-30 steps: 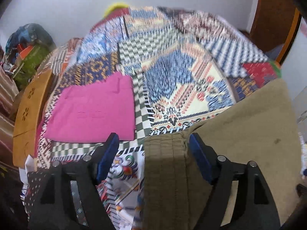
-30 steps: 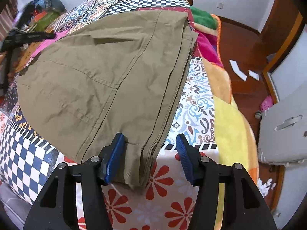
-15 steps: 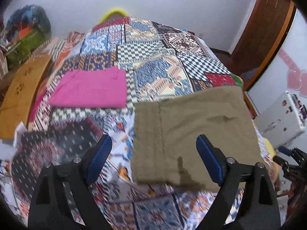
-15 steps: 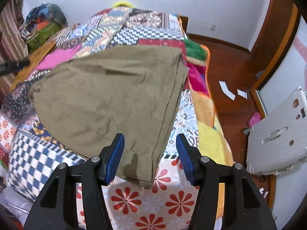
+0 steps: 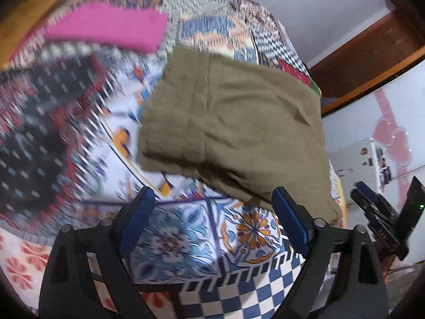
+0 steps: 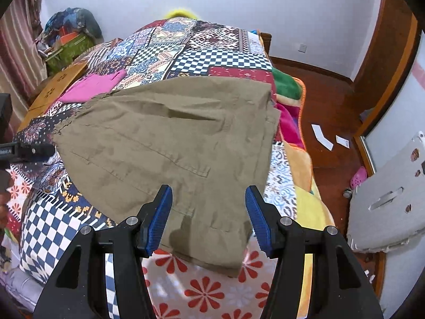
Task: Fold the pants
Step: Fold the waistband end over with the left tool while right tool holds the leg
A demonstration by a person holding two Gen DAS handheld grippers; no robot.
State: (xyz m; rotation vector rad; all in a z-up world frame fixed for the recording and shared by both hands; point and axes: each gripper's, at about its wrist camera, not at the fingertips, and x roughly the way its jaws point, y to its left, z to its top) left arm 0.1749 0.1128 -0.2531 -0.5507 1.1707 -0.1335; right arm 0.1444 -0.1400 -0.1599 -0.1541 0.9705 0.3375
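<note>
Right wrist view: folded khaki pants point(image 6: 170, 143) lying flat on the patchwork quilt point(image 6: 186, 53), long axis running across the bed from the left side toward the right edge, with the stacked hem layers at the right. Right gripper point(image 6: 208, 212) hovering just above the near corner of the pants, blue pads point(image 6: 159, 218) parted to either side of the cloth without pressing on it; nothing being gripped. Near edge of the pants falling between the fingers, the bulk extending forward and to the left. Left gripper's black body peeking in at the far left edge, beside the waistband end.

Left wrist view: heavily blurred on the left half. Left gripper point(image 5: 212, 218) standing wide apart and empty, pads point(image 5: 288, 220) framing bare quilt; pants point(image 5: 239, 133) lying ahead and slightly to the right, the near corner just beside the right-hand pad but not between the two. Pink folded garment point(image 5: 111, 29) resting farther back on the quilt, well apart from the pants. Right gripper point(image 5: 377, 212) showing at the right margin.

Judging the fold to be essentially done. Right hand being the nearer one for any further tuck or lift, needing only to lower onto the near corner; left hand needing to shift right to reach the short edge.
</note>
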